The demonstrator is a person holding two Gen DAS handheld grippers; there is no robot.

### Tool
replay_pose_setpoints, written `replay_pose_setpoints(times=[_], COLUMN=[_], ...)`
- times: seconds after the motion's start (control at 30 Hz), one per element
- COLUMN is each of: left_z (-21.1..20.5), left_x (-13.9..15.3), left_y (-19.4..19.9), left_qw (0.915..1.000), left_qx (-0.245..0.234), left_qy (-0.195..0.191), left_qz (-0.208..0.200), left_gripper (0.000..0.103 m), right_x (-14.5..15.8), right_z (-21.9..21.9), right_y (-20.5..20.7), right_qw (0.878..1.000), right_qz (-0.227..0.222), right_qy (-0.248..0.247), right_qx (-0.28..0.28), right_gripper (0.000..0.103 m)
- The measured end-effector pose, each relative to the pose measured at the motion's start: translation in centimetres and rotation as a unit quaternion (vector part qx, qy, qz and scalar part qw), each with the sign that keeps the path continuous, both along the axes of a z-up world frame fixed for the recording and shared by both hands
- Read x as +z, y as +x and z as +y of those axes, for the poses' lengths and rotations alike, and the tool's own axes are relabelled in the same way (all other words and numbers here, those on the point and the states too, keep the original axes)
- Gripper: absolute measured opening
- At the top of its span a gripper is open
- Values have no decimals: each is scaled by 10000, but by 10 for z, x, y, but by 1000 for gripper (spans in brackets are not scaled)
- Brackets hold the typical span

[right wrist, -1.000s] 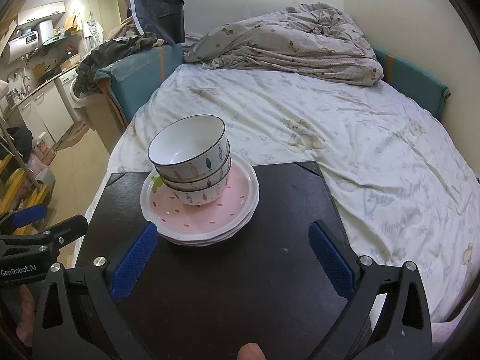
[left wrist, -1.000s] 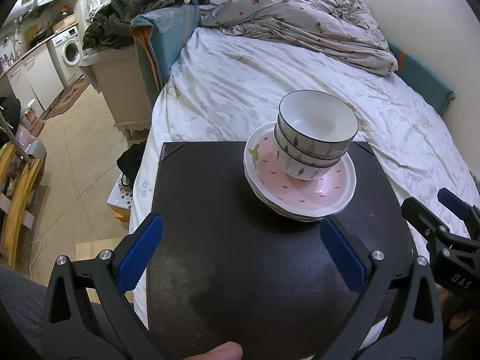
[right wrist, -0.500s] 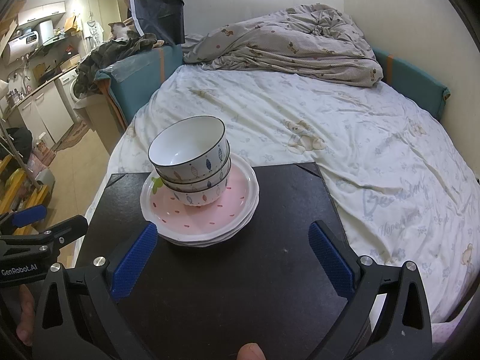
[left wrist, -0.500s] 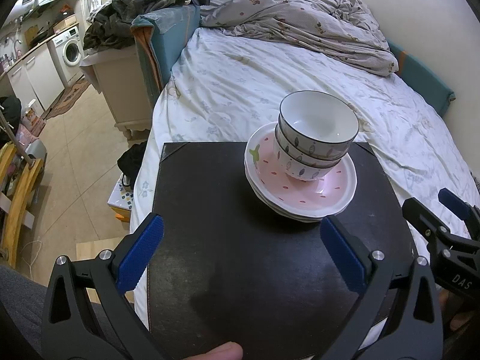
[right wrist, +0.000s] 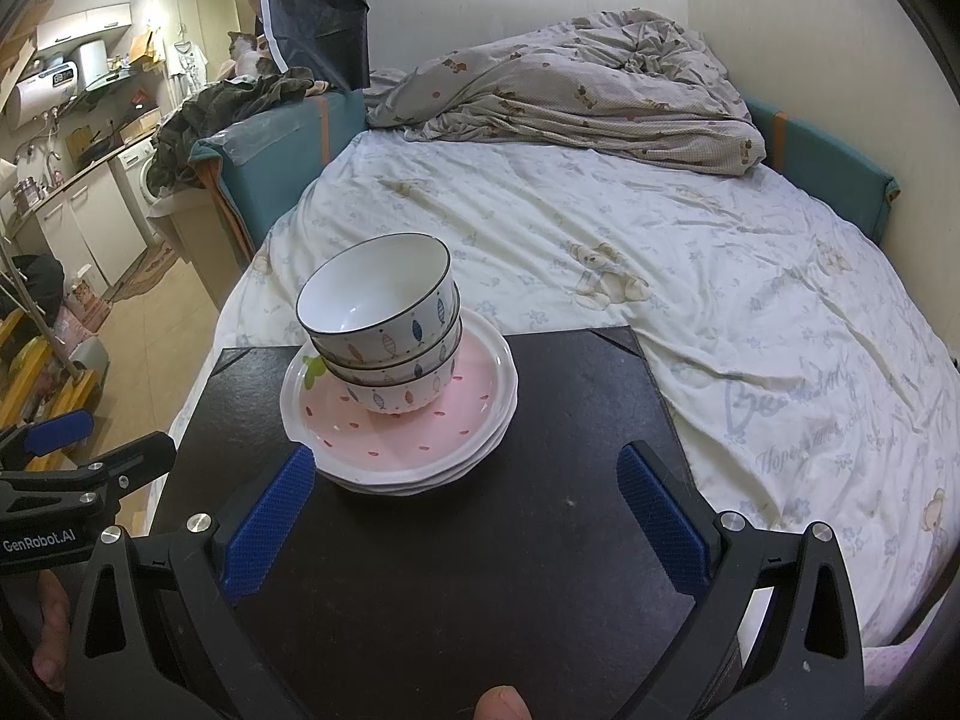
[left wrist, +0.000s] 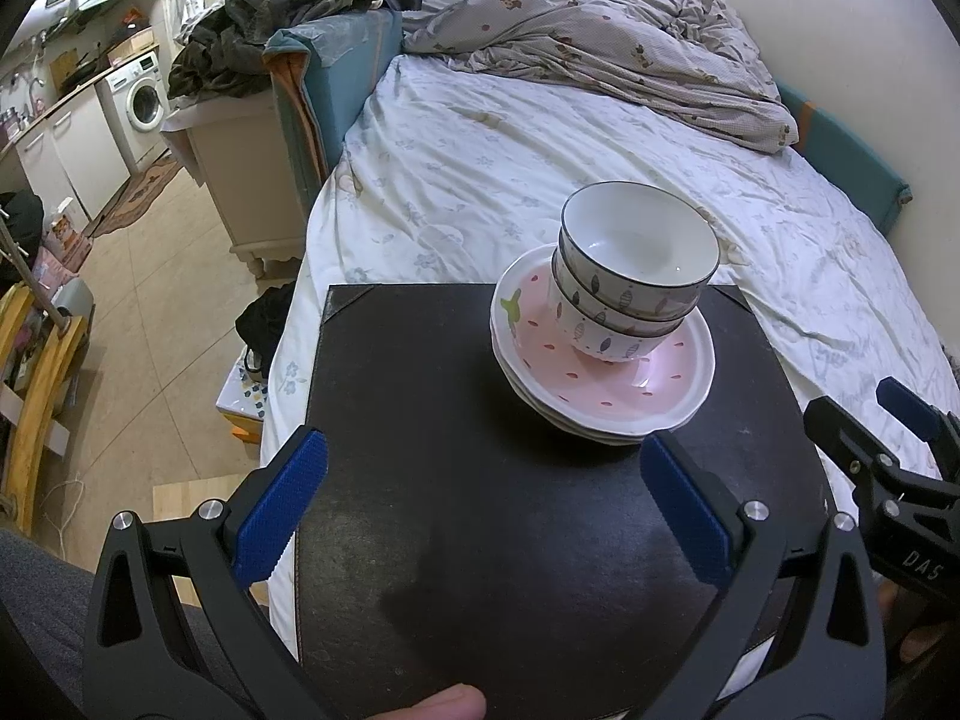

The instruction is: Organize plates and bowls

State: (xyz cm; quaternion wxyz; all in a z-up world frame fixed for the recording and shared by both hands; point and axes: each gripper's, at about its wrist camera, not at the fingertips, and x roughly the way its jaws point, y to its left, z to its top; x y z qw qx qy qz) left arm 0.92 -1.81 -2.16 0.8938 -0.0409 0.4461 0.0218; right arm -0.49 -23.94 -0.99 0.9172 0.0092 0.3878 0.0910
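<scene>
A stack of white bowls with fish patterns [left wrist: 630,276] [right wrist: 384,330] sits on a stack of pink plates with white rims [left wrist: 636,384] [right wrist: 420,426]. The stack stands at the far side of a black board [left wrist: 480,540] [right wrist: 480,570]. My left gripper [left wrist: 480,510] is open and empty, held near the board's front, short of the plates. My right gripper [right wrist: 462,516] is open and empty, its left fingertip [right wrist: 270,522] close to the plates' near rim. Each gripper shows at the edge of the other's view.
The board lies on a bed with a white sheet [right wrist: 720,300] and a crumpled grey duvet [right wrist: 570,84] at the far end. A teal headboard [left wrist: 324,90] with clothes on top and a beige cabinet [left wrist: 240,168] stand left; the floor [left wrist: 150,276] drops away there.
Almost nothing has moved. Both grippers stay open and hover in place; the bowls and plates are as before.
</scene>
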Motion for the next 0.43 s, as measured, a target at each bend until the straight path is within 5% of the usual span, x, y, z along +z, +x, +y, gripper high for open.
replay_pose_setpoints(times=[0.43], left_z=[0], left_x=[-2], left_y=[-1], left_qw=[9999], left_qx=[-48], left_qy=[-88], left_qz=[-21], left_gripper=[103], right_x=[1], right_z=[0], right_y=[0], right_qw=[10000], right_qz=[-4], right_qy=[3], right_qx=[1], right_gripper=[103])
